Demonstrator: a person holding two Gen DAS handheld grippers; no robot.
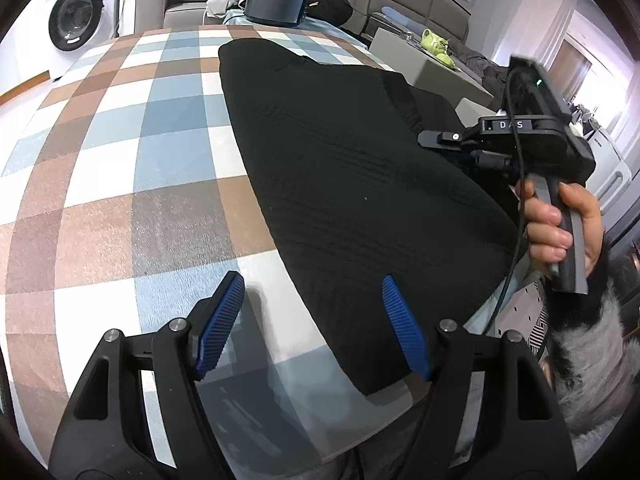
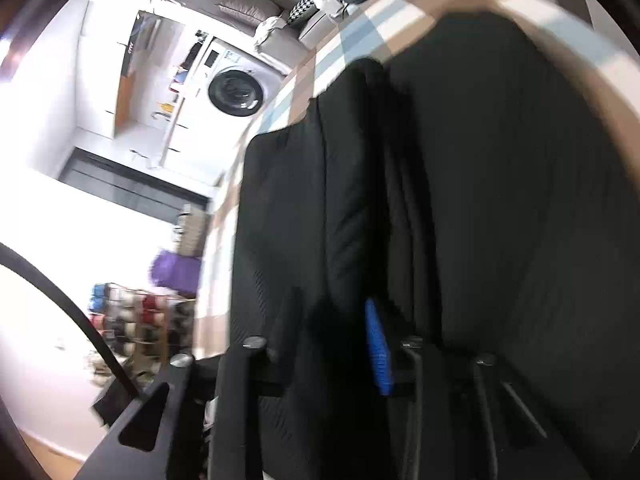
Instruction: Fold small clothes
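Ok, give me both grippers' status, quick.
Left gripper: open, holding nothing, fingers over the near edge of the black garment.
Right gripper: closed on a fold of the black garment.

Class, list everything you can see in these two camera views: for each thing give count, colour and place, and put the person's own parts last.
Ribbed knit garment: one, black, spread on the table, its right edge lifted.
Checked tablecloth: one, brown, blue and white, covering the table.
Front-loading washing machine: one, white, far left.
Round-cornered bin: one, dark, beyond the table.
Teapot: one, lime green, on a grey side table.
Left claw: blue pads, open, over the garment's near corner.
Right claw: shut on the garment.
Right hand: gripping the handle.
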